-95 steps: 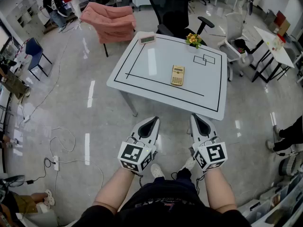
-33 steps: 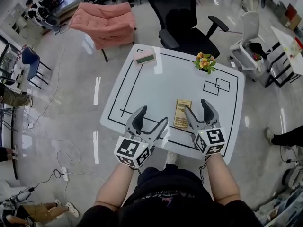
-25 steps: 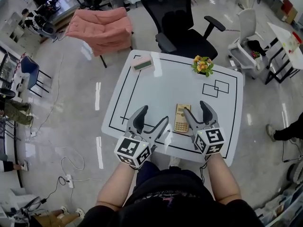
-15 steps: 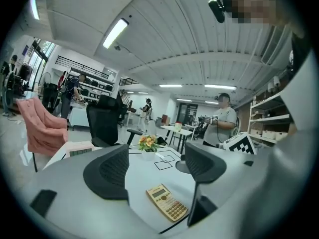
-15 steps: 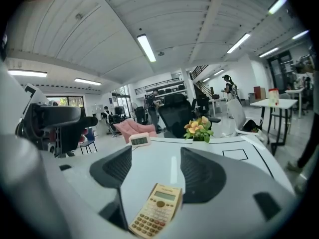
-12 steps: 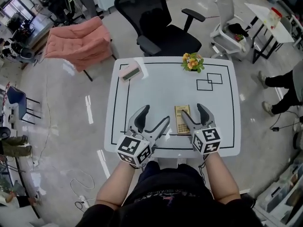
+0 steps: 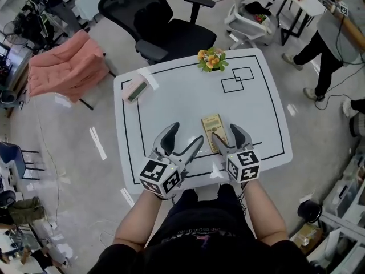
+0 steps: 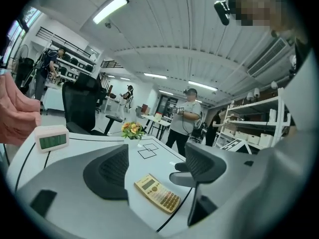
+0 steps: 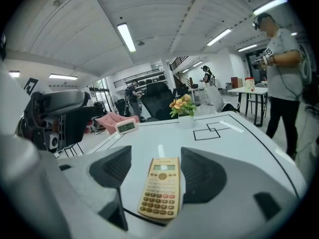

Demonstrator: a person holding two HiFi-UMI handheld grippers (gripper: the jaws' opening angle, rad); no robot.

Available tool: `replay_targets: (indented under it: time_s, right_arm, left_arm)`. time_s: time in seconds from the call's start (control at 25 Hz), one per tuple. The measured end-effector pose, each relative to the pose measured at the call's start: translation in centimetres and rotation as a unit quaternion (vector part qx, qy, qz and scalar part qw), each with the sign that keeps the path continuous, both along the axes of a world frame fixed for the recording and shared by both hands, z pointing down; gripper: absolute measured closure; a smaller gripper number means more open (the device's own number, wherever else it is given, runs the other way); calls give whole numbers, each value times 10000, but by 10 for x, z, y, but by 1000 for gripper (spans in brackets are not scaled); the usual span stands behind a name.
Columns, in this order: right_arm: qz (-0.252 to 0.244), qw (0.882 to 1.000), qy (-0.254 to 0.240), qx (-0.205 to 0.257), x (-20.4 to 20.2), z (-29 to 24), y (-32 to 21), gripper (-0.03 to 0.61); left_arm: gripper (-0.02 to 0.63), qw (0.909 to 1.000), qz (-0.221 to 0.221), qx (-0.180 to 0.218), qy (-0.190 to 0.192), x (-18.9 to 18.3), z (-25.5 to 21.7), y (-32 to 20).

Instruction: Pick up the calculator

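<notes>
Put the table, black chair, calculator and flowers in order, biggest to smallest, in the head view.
1. table
2. black chair
3. calculator and flowers: they look about the same size, so I won't rank them.

**Head view:** taken from above the person and faced steeply down. The whole white bench [image 7: 259, 119] is framed from well off, with the left tongs [image 7: 187, 135] and right tongs [image 7: 225, 133] low in the middle.

**Left gripper view:** carried on the left tongs, set low and close over the bench top. It is faced nearly level across it, so much ceiling [image 8: 164, 29] is taken in.

**Right gripper view:** carried on the right tongs, likewise low and close, tipped slightly down.

**Shared by all three:** calculator [image 7: 212, 125], flower pot [image 7: 210, 59], desk clock [image 7: 135, 89], taped squares [image 7: 236, 79].
</notes>
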State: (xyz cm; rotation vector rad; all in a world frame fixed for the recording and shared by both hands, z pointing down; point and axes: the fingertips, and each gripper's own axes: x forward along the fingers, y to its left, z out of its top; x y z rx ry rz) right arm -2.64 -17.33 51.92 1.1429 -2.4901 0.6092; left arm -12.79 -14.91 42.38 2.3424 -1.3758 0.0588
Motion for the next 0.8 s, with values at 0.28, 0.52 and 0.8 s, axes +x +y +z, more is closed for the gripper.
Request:
replay_targets:
  time_s: [0.28,0.52,0.8]
  right_arm:
    - [129,9991,308,-278,0,32,18,267]
    - [128,9960,659,-592,-2,63,27,233]
    - [160,9910,1104,-744,-3,91,31,224]
  left_arm:
    - [268,9987,419,-272,93,12,26,2]
    - [268,9971,609,-449,82,16,42,6]
    - [268,9957,708,-603,53,13,56,7]
